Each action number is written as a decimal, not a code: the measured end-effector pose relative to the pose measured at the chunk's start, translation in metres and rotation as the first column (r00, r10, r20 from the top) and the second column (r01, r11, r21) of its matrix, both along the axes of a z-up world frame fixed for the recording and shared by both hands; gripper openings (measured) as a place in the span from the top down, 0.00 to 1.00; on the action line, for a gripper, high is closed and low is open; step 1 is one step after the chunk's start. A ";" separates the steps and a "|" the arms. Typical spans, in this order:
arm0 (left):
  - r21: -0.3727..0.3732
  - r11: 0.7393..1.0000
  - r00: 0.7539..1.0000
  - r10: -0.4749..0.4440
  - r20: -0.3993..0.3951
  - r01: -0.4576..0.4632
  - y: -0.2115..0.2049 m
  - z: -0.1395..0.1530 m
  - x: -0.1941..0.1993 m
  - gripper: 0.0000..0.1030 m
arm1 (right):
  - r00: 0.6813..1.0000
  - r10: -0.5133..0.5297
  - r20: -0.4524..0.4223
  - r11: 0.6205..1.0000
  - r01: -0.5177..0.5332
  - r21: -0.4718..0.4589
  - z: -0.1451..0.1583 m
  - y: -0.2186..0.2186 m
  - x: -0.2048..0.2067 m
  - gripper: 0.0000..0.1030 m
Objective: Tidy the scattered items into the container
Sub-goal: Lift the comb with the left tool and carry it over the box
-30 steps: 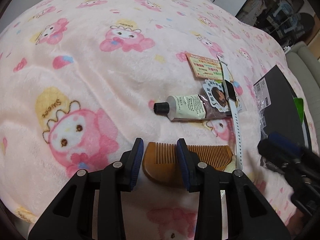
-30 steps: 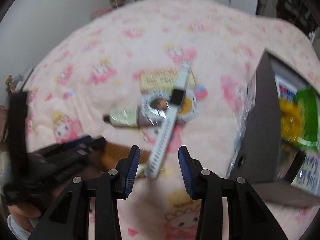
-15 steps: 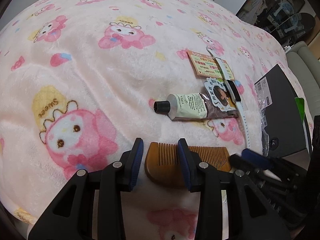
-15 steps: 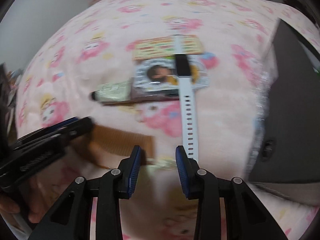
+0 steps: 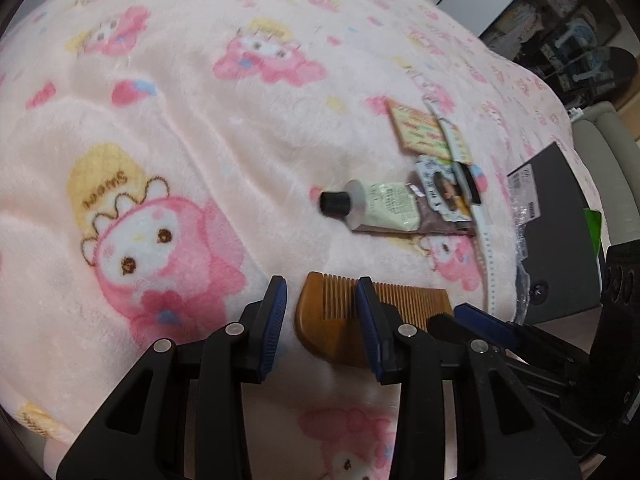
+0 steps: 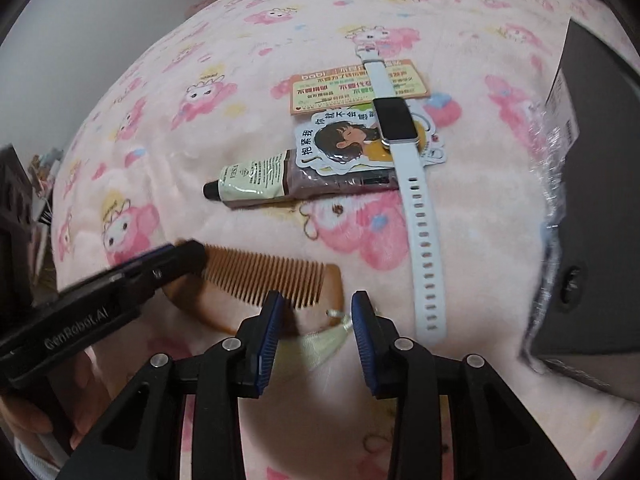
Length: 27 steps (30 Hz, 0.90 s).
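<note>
Two hand-held tools converge on a wooden comb [image 6: 276, 280] lying low in the frame on a pink cartoon-print blanket [image 5: 168, 92] spread over a bed. The left tool [image 5: 320, 320] stands with its jaws parted narrowly, apparently straddling the comb's rounded end, while the right tool [image 6: 314, 328] waits with a similar modest gap at the opposite end, above a pale tassel [image 6: 320, 340]; neither grips anything. Beyond the comb, toward the centre of the right wrist view, lie a hand-cream tube [image 6: 256, 184], an illustrated sticker [image 6: 352, 140], an orange printed card [image 6: 340, 86] and a white-strapped smartwatch [image 6: 404, 148] laid across them. The dark container [image 6: 600, 184] stands at the right edge. The comb lies flat and thin on soft fleece, so a clean pickup likely means pressing one jaw into the pile beneath its spine, closing across the solid back rather than the teeth, and keeping the tassel clear.
</note>
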<state>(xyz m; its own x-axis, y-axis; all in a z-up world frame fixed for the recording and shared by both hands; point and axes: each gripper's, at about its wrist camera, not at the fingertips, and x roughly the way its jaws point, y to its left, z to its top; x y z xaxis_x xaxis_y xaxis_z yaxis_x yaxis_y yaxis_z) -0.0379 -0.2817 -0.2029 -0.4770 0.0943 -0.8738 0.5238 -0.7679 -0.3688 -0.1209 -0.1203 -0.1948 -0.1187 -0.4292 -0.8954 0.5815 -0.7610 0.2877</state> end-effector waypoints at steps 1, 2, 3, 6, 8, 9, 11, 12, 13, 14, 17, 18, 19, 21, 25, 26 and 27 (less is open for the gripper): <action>-0.002 1.000 1.000 -0.001 0.004 0.001 0.000 -0.001 -0.001 0.65 | 1.000 0.002 0.017 1.000 -0.002 -0.010 0.000 0.000 0.000 0.67; -0.006 1.000 1.000 -0.004 0.008 0.004 0.000 -0.001 -0.001 0.65 | 1.000 0.009 0.030 1.000 -0.009 -0.014 -0.002 -0.002 -0.001 0.62; -0.012 1.000 1.000 -0.010 0.011 0.010 0.001 -0.002 -0.003 0.65 | 0.999 0.022 0.043 1.000 -0.021 -0.017 -0.005 -0.006 -0.002 0.59; -0.037 0.999 0.999 -0.023 0.028 0.024 0.004 -0.004 -0.007 0.64 | 0.995 0.045 0.084 0.999 -0.043 -0.025 -0.011 -0.011 -0.005 0.49; -0.015 1.000 1.000 -0.016 0.018 0.016 0.001 -0.005 -0.004 0.64 | 0.995 0.034 0.094 0.999 -0.031 -0.035 -0.012 -0.010 -0.006 0.49; 0.002 1.000 1.000 -0.012 0.011 0.012 -0.001 -0.006 -0.001 0.64 | 0.995 0.030 0.093 0.999 -0.027 -0.037 -0.011 -0.009 -0.005 0.51; 0.034 0.999 1.000 -0.010 -0.005 0.010 -0.003 -0.005 0.006 0.65 | 0.996 0.026 0.089 0.999 -0.023 -0.037 -0.006 -0.006 -0.001 0.56; 0.043 0.999 1.000 -0.008 -0.014 0.009 -0.003 -0.003 0.010 0.65 | 0.996 0.026 0.087 0.999 -0.023 -0.038 -0.003 -0.005 0.001 0.57; 0.052 0.999 1.000 -0.008 -0.023 0.009 -0.001 -0.001 0.014 0.65 | 0.996 0.026 0.087 0.999 -0.022 -0.043 0.001 -0.003 0.004 0.59; 0.061 0.998 0.999 -0.008 -0.033 0.010 0.001 0.001 0.019 0.65 | 0.996 0.026 0.089 0.999 -0.022 -0.049 0.005 0.000 0.006 0.60; 0.077 0.996 0.998 -0.034 -0.046 0.038 0.014 0.007 0.030 0.62 | 0.995 0.022 0.096 0.997 -0.016 -0.071 0.016 0.014 0.017 0.60; 0.081 0.995 0.998 -0.047 -0.047 0.051 0.019 0.008 0.033 0.62 | 0.995 0.022 0.099 0.997 -0.015 -0.073 0.019 0.020 0.022 0.60; 0.085 0.994 0.997 -0.062 -0.037 0.065 0.026 0.008 0.036 0.62 | 0.995 0.020 0.100 0.997 -0.013 -0.070 0.022 0.027 0.027 0.60; 0.082 0.993 0.996 -0.083 -0.017 0.084 0.038 0.007 0.036 0.62 | 0.994 0.008 0.105 0.998 -0.002 -0.056 0.020 0.036 0.035 0.60; 0.057 0.990 0.992 -0.129 0.004 0.129 0.058 0.009 0.038 0.62 | 0.991 -0.024 0.134 0.998 0.031 -0.051 0.009 0.050 0.050 0.60; 0.055 0.989 0.990 -0.140 0.007 0.139 0.063 0.009 0.039 0.62 | 0.990 -0.029 0.137 0.998 0.036 -0.046 0.006 0.053 0.052 0.60; 0.047 0.988 0.989 -0.145 0.013 0.144 0.066 0.009 0.039 0.62 | 0.989 -0.037 0.140 0.998 0.043 -0.039 0.002 0.057 0.053 0.60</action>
